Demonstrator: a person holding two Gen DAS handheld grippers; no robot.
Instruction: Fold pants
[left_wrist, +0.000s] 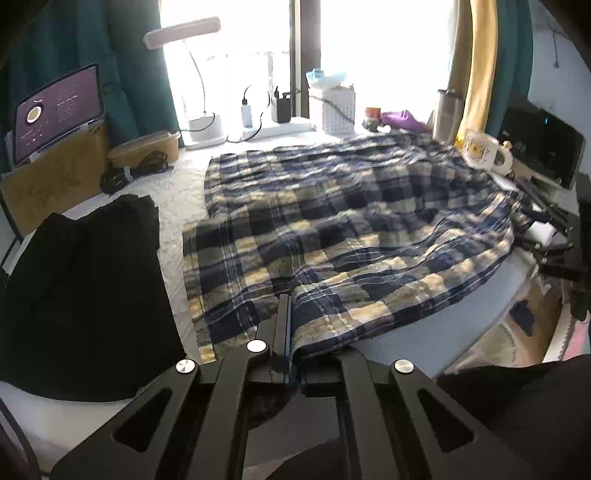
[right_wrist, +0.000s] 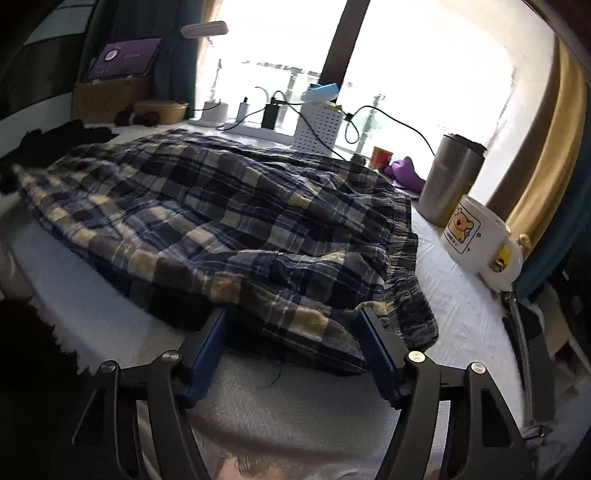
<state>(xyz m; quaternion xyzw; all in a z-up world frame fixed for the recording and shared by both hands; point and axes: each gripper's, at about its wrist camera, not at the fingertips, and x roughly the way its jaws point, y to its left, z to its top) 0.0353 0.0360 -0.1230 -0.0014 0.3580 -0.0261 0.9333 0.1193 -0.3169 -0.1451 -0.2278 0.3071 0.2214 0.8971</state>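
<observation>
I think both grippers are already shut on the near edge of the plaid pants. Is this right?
Not quite. Only the left gripper is shut on the near edge of the plaid pants. In the right wrist view, the right gripper is open, its jaws apart on either side of the hem.

Plaid pants (right_wrist: 229, 221) far edge blurred; tablet (left_wrist: 59, 110) screen text too small.

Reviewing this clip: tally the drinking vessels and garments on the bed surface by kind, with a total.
Plaid pants: 1
Black garment: 1
Steel tumbler: 1
White cartoon mug: 1
Red cup: 1
Total: 5
</observation>
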